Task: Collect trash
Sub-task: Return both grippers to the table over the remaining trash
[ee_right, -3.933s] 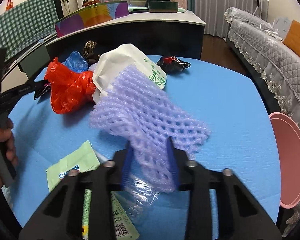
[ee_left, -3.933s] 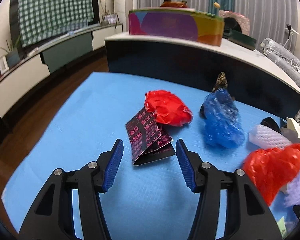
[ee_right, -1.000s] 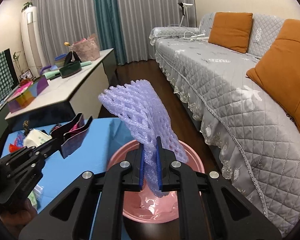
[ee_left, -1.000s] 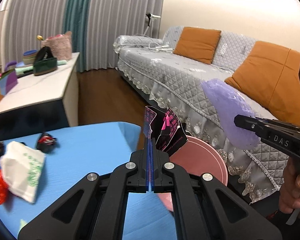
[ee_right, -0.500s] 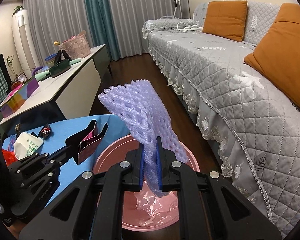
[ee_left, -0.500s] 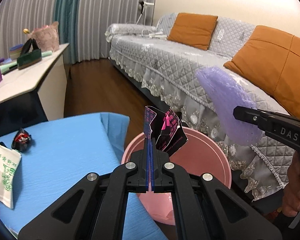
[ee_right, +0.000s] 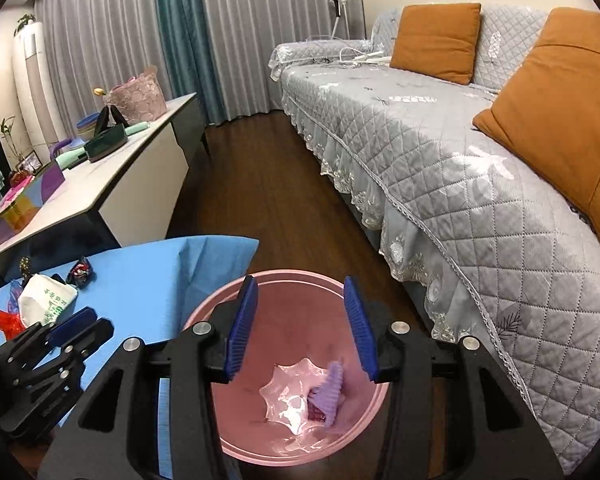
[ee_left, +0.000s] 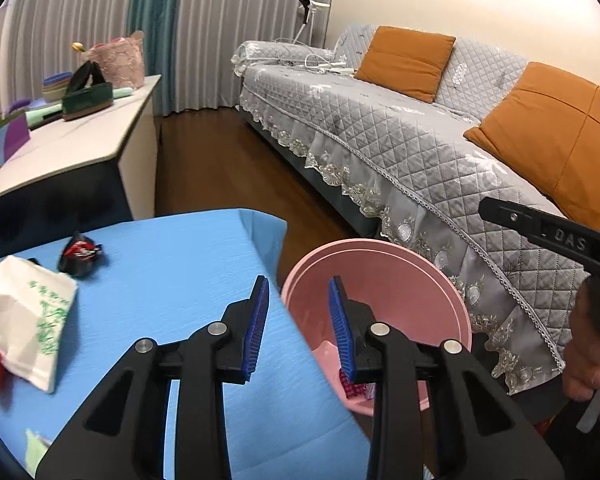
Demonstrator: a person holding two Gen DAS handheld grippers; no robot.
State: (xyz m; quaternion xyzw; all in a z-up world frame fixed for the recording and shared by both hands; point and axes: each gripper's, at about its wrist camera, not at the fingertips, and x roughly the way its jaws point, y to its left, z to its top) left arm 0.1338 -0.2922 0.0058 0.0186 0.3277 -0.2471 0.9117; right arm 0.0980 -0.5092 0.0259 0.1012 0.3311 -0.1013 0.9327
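The purple foam-net sleeve (ee_right: 330, 394) stands on end inside the round pink plastic bin (ee_right: 220, 436), at five o'clock. Both the right gripper (ee_right: 300, 322) and the left gripper (ee_left: 296, 328) are opening, nothing between their jaws.

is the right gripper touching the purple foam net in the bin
Apart. The right wrist view shows the right gripper, jaws opening with nothing between them, above the purple foam net, which lies at the bottom of the pink bin.
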